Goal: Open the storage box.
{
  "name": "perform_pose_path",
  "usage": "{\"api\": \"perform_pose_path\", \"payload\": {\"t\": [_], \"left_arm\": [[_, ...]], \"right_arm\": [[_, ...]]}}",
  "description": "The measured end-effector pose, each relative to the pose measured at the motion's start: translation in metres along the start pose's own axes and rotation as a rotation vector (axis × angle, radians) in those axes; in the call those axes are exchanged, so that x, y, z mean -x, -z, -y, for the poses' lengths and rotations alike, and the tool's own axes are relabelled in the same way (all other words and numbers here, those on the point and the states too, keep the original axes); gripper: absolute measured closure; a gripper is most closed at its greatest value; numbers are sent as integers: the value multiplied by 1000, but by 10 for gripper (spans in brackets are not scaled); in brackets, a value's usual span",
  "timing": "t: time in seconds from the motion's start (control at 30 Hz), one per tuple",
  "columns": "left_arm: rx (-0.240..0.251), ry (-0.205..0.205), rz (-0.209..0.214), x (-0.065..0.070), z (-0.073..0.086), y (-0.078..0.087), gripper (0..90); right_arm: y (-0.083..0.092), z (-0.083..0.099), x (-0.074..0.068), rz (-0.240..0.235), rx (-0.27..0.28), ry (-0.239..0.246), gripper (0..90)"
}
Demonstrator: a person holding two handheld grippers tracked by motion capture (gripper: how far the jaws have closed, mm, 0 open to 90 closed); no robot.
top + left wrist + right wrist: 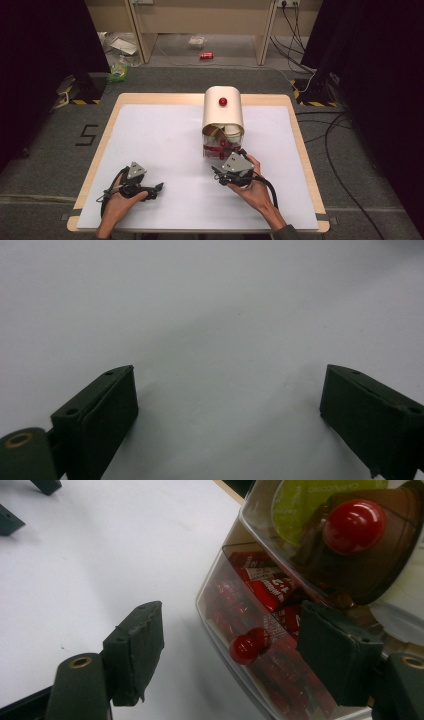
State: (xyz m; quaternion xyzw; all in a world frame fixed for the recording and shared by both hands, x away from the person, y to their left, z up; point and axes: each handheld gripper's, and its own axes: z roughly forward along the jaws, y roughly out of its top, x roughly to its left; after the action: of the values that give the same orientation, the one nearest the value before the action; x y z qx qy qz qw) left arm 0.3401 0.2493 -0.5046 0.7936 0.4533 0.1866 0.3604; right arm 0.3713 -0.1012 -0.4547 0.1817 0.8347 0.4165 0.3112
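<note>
Two hand-held grippers work over a white-covered surface. The right gripper is at the front of a cream, round-topped dispenser box with clear drawers, which stands at the middle of the surface towards its far edge. In the right gripper view its jaws are spread wide, grasping nothing, on either side of the small red round knob of the lower clear drawer, which holds red packets. A larger red knob sits on the brown tinted flap above. The left gripper lies low near the front left of the surface, well apart from the box, its jaws also released, with bare white between them.
</note>
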Motion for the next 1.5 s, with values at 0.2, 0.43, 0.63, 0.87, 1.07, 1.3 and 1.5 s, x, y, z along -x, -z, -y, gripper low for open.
{"api": "perform_pose_path", "payload": {"t": [0.2,0.43,0.63,0.87,1.07,1.3,1.5], "left_arm": [[0,0,0,0,0,0,76],[0,0,0,0,0,0,76],[0,0,0,0,0,0,76],[0,0,0,0,0,0,76],[0,0,0,0,0,0,76],[0,-1,0,0,0,0,76],[1,0,0,0,0,0,76]], "right_arm": [[-6,1,-5,23,-12,59,275],[-9,0,-10,44,-12,136,266],[-11,0,-12,49,-15,164,258],[-15,3,-12,55,-23,202,231],[-17,4,-12,61,-33,200,226],[-13,2,-10,35,-25,155,243],[-7,2,-7,-10,-15,99,269]]}}
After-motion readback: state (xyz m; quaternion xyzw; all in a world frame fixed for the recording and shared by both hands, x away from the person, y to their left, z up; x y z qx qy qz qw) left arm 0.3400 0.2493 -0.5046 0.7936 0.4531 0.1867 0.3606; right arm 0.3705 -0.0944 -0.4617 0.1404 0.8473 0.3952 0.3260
